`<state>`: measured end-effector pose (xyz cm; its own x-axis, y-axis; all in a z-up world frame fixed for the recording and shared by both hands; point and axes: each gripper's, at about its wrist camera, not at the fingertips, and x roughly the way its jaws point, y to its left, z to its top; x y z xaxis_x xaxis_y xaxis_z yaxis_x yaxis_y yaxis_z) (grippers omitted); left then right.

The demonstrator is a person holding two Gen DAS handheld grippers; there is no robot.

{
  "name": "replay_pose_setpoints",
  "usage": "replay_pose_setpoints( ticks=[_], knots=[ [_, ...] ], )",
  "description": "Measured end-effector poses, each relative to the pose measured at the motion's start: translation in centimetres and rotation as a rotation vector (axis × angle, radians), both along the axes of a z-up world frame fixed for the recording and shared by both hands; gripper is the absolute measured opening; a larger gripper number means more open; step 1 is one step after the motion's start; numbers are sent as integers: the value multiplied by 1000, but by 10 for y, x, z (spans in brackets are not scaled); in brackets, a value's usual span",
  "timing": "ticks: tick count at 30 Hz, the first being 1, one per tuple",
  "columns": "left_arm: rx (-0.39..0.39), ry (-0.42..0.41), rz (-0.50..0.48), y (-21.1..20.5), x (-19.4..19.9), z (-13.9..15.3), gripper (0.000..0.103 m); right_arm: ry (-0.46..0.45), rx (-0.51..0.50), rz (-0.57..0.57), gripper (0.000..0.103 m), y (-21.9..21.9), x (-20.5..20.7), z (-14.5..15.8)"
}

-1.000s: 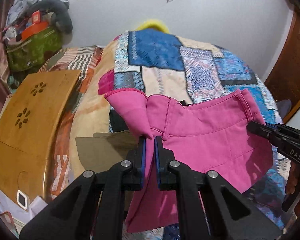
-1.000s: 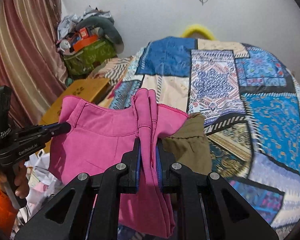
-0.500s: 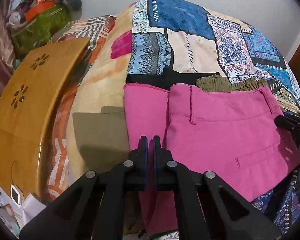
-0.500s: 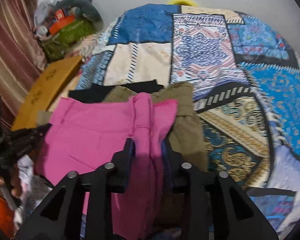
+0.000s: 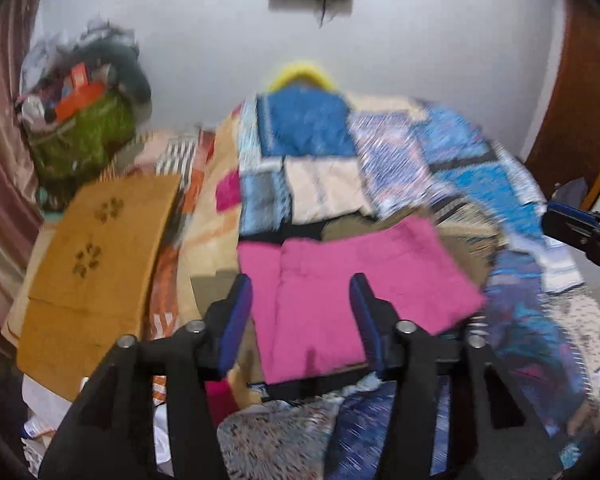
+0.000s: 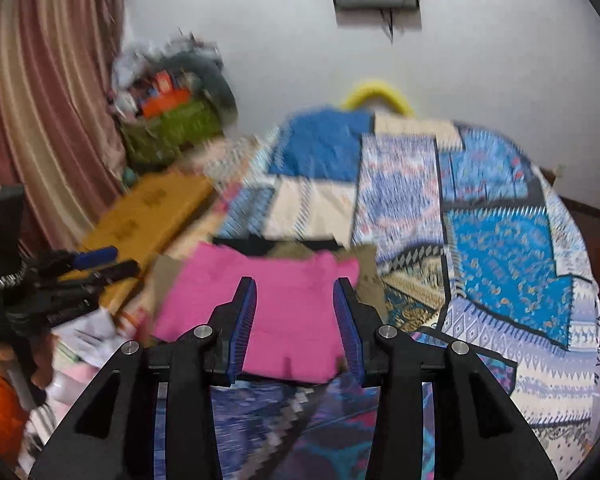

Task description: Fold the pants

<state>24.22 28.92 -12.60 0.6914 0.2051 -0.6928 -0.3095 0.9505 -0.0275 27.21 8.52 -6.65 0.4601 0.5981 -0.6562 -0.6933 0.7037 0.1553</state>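
Observation:
The pink pants (image 5: 352, 280) lie folded and flat on top of a stack of clothes at the near edge of the bed; they also show in the right wrist view (image 6: 276, 304). My left gripper (image 5: 302, 284) is open and empty, hovering just in front of and above the pants. My right gripper (image 6: 296, 286) is open and empty, also above the pants' near edge. The right gripper shows at the right edge of the left wrist view (image 5: 580, 228); the left gripper shows at the left of the right wrist view (image 6: 80, 272).
Olive pants (image 5: 472, 240) and a black garment (image 5: 260, 236) lie under the pink pants. A patchwork quilt (image 6: 500, 248) covers the bed. A wooden lap desk (image 5: 96, 248) lies at the left. A cluttered green bag (image 5: 80, 136) stands by the curtain (image 6: 40, 120).
Both grippers have let go of the pink pants and opened. They have drawn back and tilted up; the pants now lie flat on the stack.

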Motion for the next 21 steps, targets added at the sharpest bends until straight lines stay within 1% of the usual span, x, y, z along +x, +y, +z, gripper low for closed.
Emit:
replay_pose_setpoints(
  ticks=[3, 5, 7, 10, 13, 16, 18, 20, 21],
  knots=[
    [17, -99, -25, -24, -34, 43, 54, -64, 72, 15, 36, -10, -32, 33],
    [44, -164, -44, -43, -59, 72, 55, -109, 124, 34, 36, -20, -57, 56],
    [64, -210, -64, -58, -78, 91, 58, -148, 178, 45, 36, -31, -82, 76],
    [103, -306, -75, -85, -119, 121, 58, -209, 225, 45, 36, -46, -113, 96],
    [123, -372, -66, -102, -150, 137, 58, -290, 257, 30, 36, -62, -148, 113],
    [153, -444, -47, -120, -184, 150, 60, -344, 271, 22, 36, -71, -173, 120],
    [166, -478, -39, -128, -200, 154, 66, -372, 276, 25, 36, -76, -192, 123],
    [182, -514, -28, -136, -217, 156, 78, -391, 273, 19, 37, -80, -203, 124],
    [185, -523, -24, -139, -221, 156, 80, -402, 273, 11, 43, -81, -206, 124]
  ],
)
